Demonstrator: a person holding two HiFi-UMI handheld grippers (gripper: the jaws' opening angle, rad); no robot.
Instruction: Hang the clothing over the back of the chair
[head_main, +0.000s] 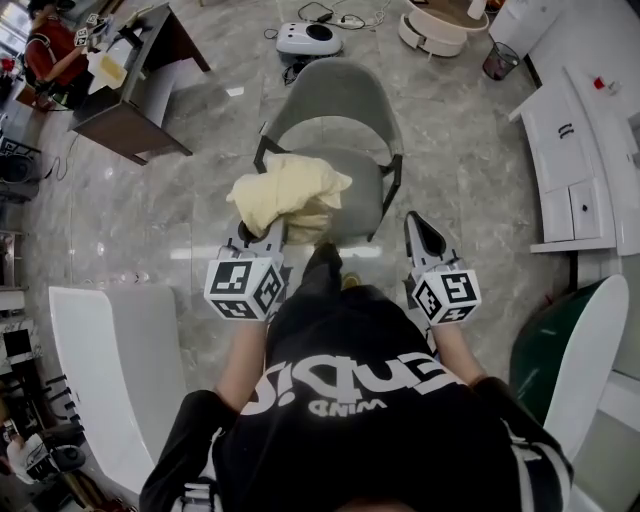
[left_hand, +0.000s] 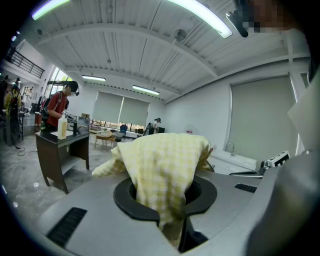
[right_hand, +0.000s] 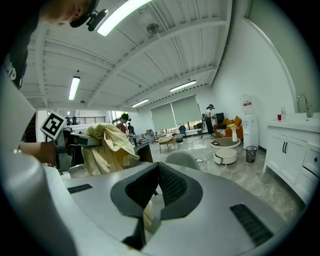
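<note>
Left gripper view: our left gripper has its jaws clamped on the yellow checked clothing, bunched btwn & over them. We hold it above the chair seat. Our right gripper has jaws together w/ nothing in them, apart from the cloth.

I see a white robot vacuum on the marble floor, a dark desk with a pale bottle near its edge, a person in red beside it, and a waste bin near white cabinets.
</note>
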